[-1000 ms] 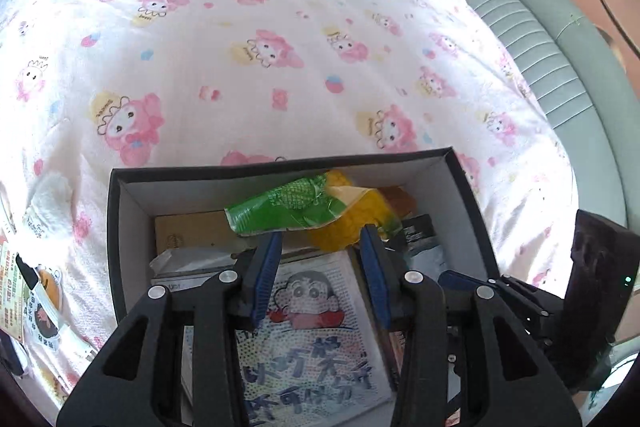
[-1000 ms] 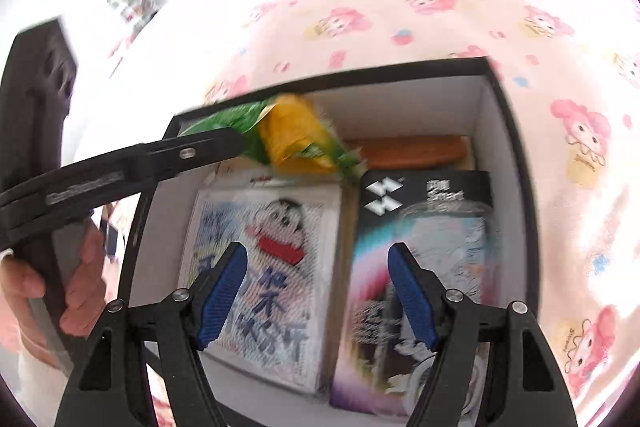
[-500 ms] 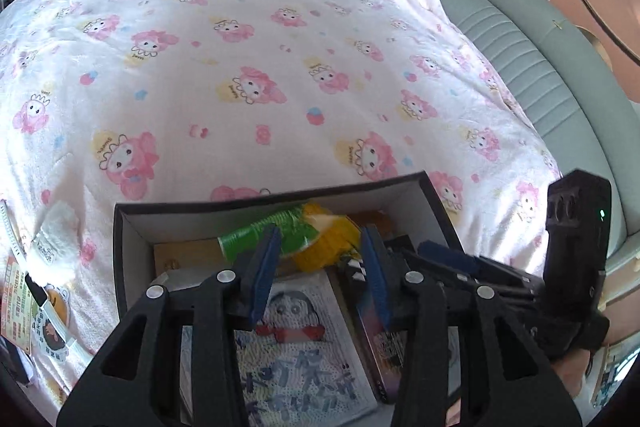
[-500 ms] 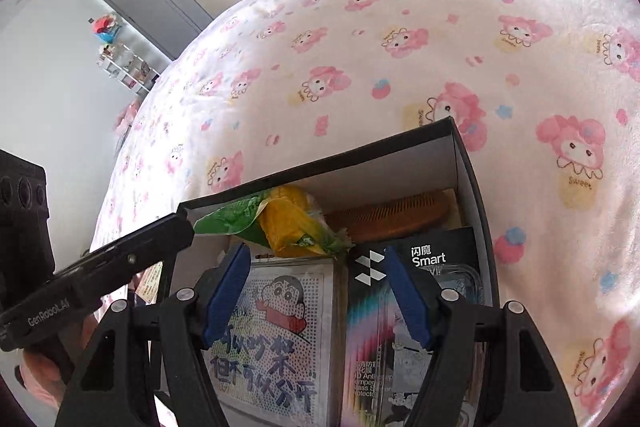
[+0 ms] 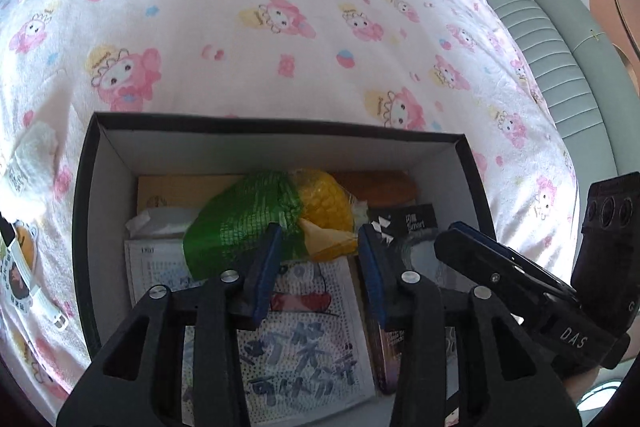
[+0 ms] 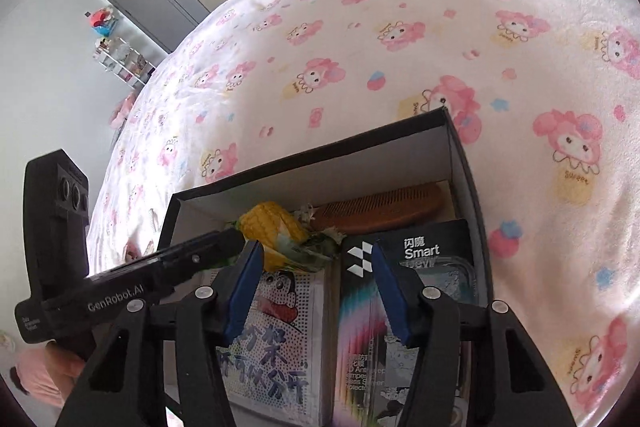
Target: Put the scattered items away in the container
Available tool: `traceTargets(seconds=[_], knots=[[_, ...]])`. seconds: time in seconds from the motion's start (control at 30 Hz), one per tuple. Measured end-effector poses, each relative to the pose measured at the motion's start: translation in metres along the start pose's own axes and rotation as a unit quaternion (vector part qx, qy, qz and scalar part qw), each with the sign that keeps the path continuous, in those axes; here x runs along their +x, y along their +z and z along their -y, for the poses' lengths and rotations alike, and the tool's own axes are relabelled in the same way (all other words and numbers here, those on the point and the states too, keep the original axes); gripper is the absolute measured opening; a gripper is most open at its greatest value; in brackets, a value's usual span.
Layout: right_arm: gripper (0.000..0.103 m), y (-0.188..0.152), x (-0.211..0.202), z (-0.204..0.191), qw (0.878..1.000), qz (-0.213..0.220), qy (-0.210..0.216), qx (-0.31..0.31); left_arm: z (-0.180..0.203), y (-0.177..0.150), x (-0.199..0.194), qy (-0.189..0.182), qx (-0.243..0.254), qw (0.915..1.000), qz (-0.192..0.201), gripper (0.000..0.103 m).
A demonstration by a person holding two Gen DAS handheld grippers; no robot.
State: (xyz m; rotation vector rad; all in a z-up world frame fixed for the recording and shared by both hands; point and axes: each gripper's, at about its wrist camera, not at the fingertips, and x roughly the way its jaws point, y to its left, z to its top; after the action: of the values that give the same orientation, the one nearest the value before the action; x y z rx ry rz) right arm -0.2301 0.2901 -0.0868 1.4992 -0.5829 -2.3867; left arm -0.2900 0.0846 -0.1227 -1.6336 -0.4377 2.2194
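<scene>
The black box (image 5: 86,227) sits on the pink printed bedspread (image 5: 280,39) and already holds a corn packet (image 5: 276,219), cartoon booklet (image 6: 276,343), phone-film pack (image 6: 416,307) and comb (image 6: 380,207). Small packets (image 5: 24,259) at nine o'clock of the box remain outside, so tidying appears nearly done. Left gripper (image 5: 318,267) and right gripper (image 6: 316,287) hover above the contents, jaws parted and empty. The box walls hem them in; open bedspread lies at twelve o'clock.
</scene>
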Motion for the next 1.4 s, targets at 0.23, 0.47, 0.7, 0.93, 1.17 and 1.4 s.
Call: traceTargets(seconds=[0.23, 0.47, 0.7, 0.93, 1.17, 1.4], knots=[[0.052, -0.012, 0.024, -0.011, 0.998, -0.038, -0.051, -0.024, -0.011, -0.002, 0.002, 0.003, -0.02, 0.9998, 0.002, 0.042], [0.052, -0.021, 0.002, -0.022, 0.993, -0.009, -0.102, -0.056, -0.004, -0.017, -0.036, 0.065, 0.011, 0.9947, 0.078, 0.049], [0.054, -0.03, -0.082, -0.061, 0.982, 0.095, -0.129, -0.096, 0.048, -0.046, -0.137, 0.123, 0.079, 0.9608, 0.236, 0.09], [0.078, -0.078, -0.177, -0.101, 0.962, 0.22, -0.119, -0.113, 0.086, -0.109, -0.208, 0.157, 0.117, 0.9313, 0.307, 0.103], [0.082, -0.123, -0.197, -0.099, 0.959, 0.242, -0.12, -0.083, 0.088, -0.162, -0.238, 0.182, 0.104, 0.922, 0.326, 0.103], [0.082, -0.154, -0.173, -0.097, 0.962, 0.22, -0.13, -0.092, 0.063, -0.208, -0.239, 0.195, 0.07, 0.9231, 0.324, 0.103]])
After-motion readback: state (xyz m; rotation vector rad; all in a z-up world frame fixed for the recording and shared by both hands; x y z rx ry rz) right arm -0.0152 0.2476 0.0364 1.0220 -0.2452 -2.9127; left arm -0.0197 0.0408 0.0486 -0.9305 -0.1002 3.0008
